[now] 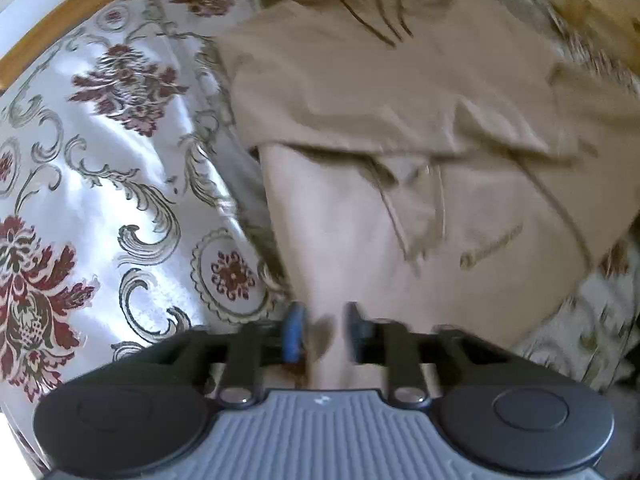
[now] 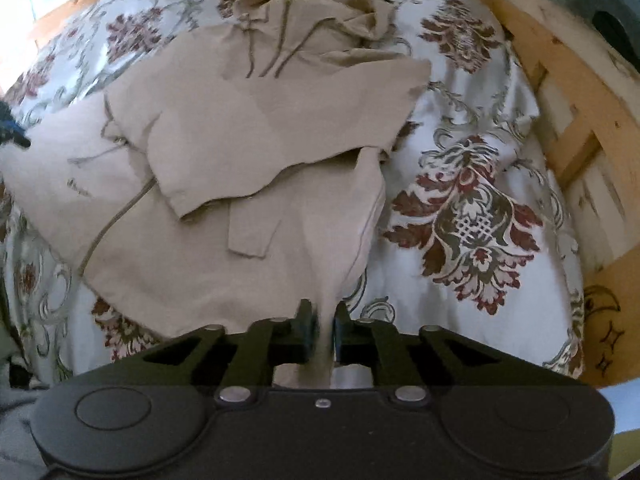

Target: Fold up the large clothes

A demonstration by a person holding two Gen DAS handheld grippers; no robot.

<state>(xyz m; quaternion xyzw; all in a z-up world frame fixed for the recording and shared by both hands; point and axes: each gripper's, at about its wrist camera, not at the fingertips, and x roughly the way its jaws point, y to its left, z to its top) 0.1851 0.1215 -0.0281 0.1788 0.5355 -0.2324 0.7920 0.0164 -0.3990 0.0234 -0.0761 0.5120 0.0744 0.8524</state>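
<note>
a bed with a pale wooden frame (image 2: 568,92) fills both views, covered by a white bedspread (image 2: 460,208) printed with dark red and green floral medallions and grey scrolls. ahead of both claws, spread over the bedspread, lies the large beige garment (image 2: 248,132), a hooded top with darker drawcords (image 2: 276,44) at its far end; its hood is bunched near the frame's far rail. its sleeves are folded across the body, one cuff lying ahead of the right claw and a little to its left. a darker seam line runs down the cloth on the left side of the right wrist view.

the right claw (image 2: 320,328) has its jaws nearly together, pinching a gathered fold of the garment's near hem, which rises in a taut ridge from the flat cloth into the jaws.

the left claw (image 1: 326,332) stands partly open, a blue pad (image 1: 294,332) on one finger. beige cloth (image 1: 400,220) lies in the gap, but the view is blurred and i cannot tell whether the pads press on it. small lettering shows on the cloth ahead and to the right of this claw.
</note>
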